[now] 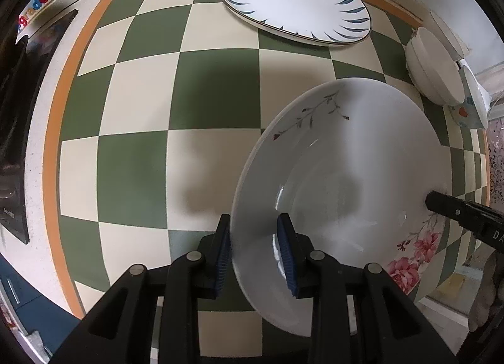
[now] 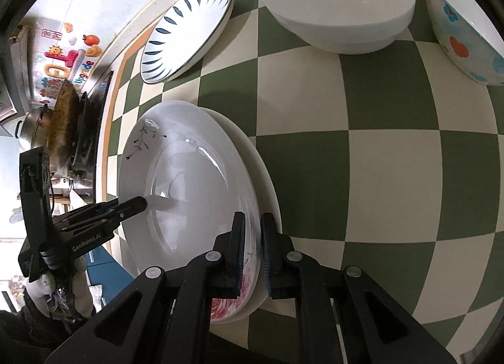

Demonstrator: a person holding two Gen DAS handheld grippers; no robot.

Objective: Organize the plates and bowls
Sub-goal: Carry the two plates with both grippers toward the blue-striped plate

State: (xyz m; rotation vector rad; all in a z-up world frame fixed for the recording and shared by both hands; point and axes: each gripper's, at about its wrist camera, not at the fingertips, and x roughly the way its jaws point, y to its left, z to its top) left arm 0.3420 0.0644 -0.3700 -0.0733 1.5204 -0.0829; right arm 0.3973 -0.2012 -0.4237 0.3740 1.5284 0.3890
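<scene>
left wrist view: left claw [image 1: 254,249] and right claw [image 2: 253,250] each pinch opposite rims of the floral plate [image 1: 346,181]

Black tongs [image 1: 256,250] with ribbed blue pads [image 1: 287,253], silver pivot pins, white lettering.

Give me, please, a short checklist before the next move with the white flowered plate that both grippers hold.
1. The left gripper pinches the rim of the round white ceramic plate with pink flowers: ok.
2. The right gripper pinches the opposite rim: ok.
3. A plain white plate lies right under the flowered one: ok.
4. The flowered plate already rests fully on the plain white plate: cannot tell.
5. The white oval plate with blue leaf strokes and the plain white bowl stand apart from the stack: ok.
</scene>
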